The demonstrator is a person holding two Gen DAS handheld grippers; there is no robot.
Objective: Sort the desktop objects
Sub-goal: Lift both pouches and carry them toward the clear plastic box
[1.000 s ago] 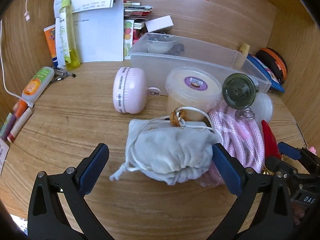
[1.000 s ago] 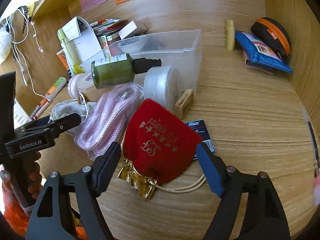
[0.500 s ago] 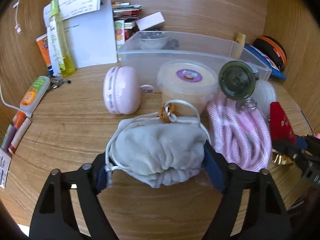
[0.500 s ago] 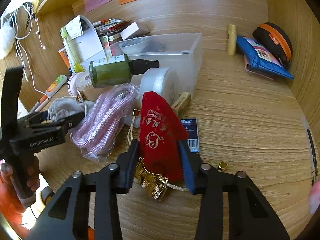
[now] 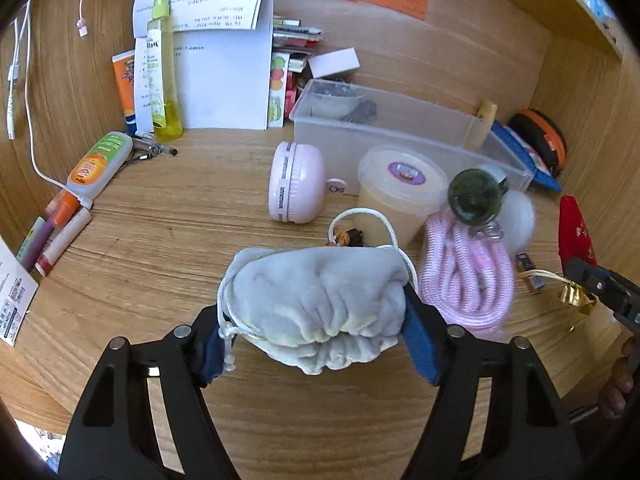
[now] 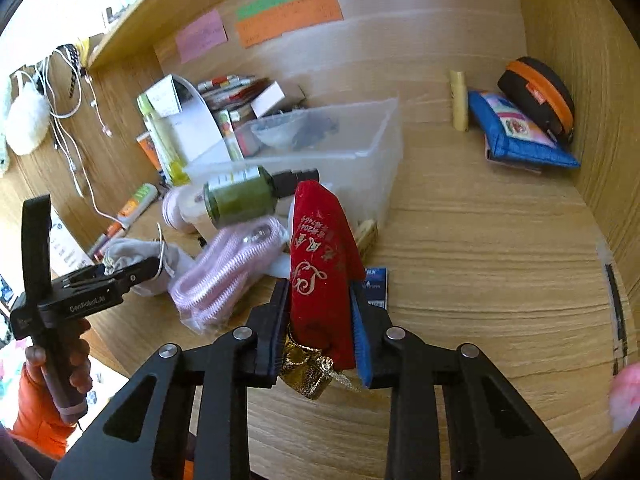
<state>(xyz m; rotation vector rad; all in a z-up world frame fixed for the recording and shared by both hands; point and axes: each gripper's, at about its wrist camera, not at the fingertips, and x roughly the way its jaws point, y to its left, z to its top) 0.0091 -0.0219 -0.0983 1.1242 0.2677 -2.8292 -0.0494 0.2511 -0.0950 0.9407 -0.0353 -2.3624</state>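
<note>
A grey drawstring pouch sits squeezed between the blue pads of my left gripper, whose jaws are still closing on it just above the wooden desk. Its white cord loops up behind it. In the right wrist view a red velvet pouch with gold lettering and a gold tassel stands upright between the pads of my right gripper. Those jaws are also closing and pinch it. The left wrist view shows the red pouch at the far right edge.
Behind the pouches lie a coiled pink rope, a dark green bottle, a lidded tub, a pink round case and a clear plastic bin. A blue pouch and an orange-trimmed case occupy the back right corner. Pens line the left edge.
Both grippers went from wide open around their pouches to closed on them. The grey pouch and the red pouch have each come up a little off the desk.
</note>
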